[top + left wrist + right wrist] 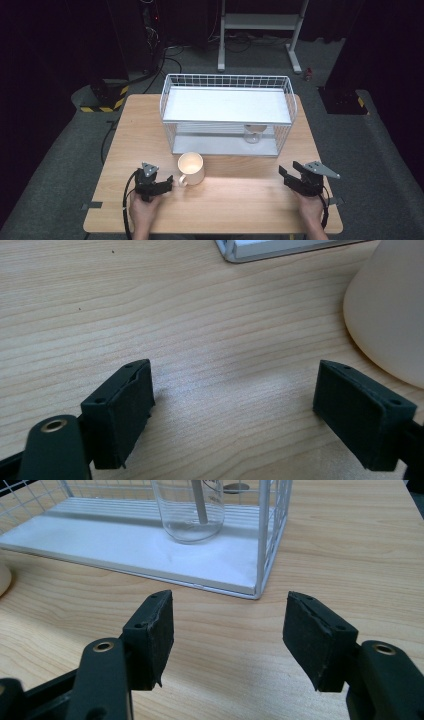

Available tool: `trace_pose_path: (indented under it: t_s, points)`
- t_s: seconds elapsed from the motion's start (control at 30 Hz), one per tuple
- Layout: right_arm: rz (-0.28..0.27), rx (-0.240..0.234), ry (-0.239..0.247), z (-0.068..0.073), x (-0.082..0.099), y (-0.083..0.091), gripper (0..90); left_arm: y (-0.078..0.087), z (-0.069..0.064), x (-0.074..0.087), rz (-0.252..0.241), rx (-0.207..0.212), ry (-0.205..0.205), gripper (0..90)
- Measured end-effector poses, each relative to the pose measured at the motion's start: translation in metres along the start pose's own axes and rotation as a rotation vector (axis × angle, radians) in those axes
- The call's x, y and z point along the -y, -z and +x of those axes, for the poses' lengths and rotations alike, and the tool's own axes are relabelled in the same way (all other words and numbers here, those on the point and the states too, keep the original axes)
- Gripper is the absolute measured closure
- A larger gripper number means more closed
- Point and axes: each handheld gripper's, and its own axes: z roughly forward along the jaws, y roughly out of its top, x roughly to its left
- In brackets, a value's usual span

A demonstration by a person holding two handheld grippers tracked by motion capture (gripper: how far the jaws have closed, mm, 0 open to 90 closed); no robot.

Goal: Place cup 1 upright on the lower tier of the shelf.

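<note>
I see my left gripper (169,183) low over the table (240,195), jaws apart, just beside the cream mug (191,168). My right gripper (286,175) hovers near the rack (226,114), jaws apart and empty; a glass (190,510) stands on the rack's lower shelf.

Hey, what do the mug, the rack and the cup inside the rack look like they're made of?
Mug: probably glazed ceramic, cream and opaque. Rack: white-coated metal wire, thin grid bars. Cup: clear glass or plastic, see-through.
</note>
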Motion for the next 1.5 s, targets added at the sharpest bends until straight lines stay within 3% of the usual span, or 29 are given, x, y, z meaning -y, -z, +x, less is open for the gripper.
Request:
trace_pose_path:
  t_s: [0.57,0.97,1.1,1.3,1.33,1.5]
  points:
    - [0.054,0.071,0.021,-0.014,0.011,-0.005,37.0,0.0,0.0,0.0,0.0,-0.003,0.003,16.6]
    - [0.123,0.118,0.043,-0.02,0.021,-0.014,35.4,0.0,0.0,0.0,0.001,-0.002,0.003,16.6]
    - [0.145,0.116,0.047,-0.019,0.021,-0.018,34.2,0.0,0.0,0.0,-0.001,0.002,0.007,16.8]
    - [0.232,0.111,0.111,-0.015,0.019,-0.029,29.1,0.0,0.0,0.0,-0.001,-0.006,0.012,17.3]
    - [0.238,0.089,0.105,-0.016,0.018,-0.03,28.3,0.0,-0.001,0.0,-0.002,-0.011,0.016,17.2]
    - [0.242,0.082,0.108,-0.015,0.017,-0.033,26.6,-0.001,-0.001,-0.001,0.0,-0.017,0.017,16.7]
